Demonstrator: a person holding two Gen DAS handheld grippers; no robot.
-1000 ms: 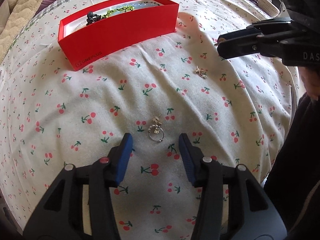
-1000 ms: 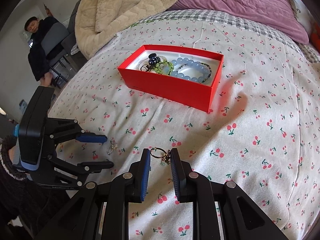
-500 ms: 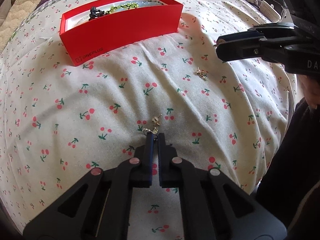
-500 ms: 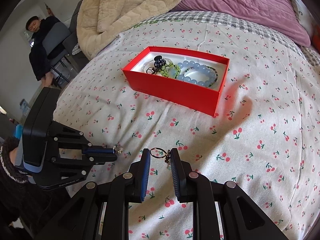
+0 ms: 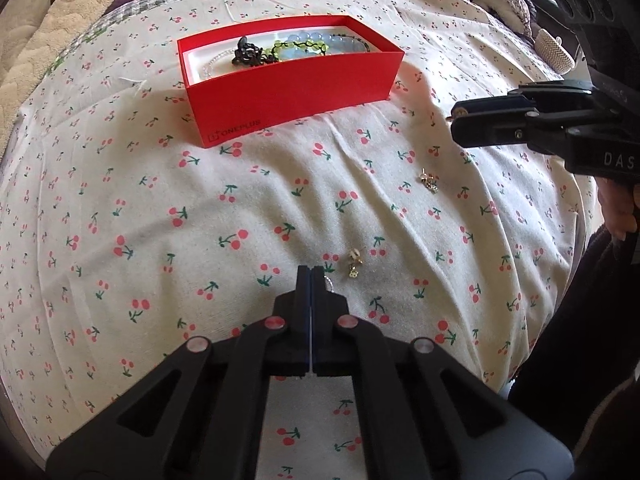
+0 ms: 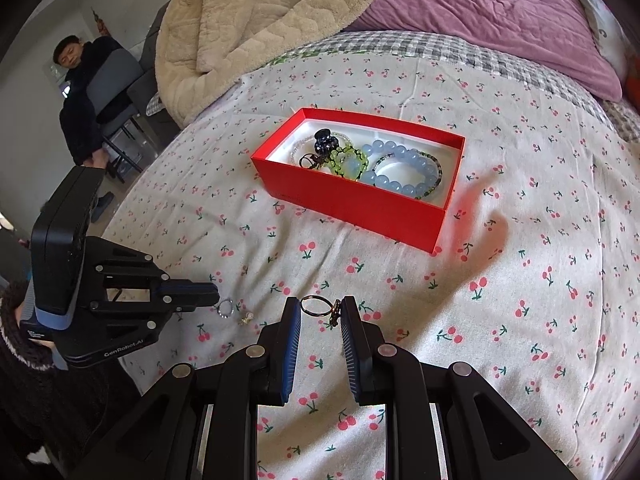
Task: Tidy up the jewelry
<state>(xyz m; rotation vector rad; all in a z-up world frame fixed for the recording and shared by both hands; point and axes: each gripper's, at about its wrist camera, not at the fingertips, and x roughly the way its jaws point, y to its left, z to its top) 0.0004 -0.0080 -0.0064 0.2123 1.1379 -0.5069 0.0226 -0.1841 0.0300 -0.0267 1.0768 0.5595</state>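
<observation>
The left gripper has its jaws pressed together on a small silver beaded ring, which juts from the tips just above the cherry-print bedsheet. The right gripper pinches a thin metal ring with a dark charm. The grip on each looks slight, so either could slip out on the way to the red cardboard box, and a tiny gold earring left lying loose nearby may get lost in the folds
</observation>
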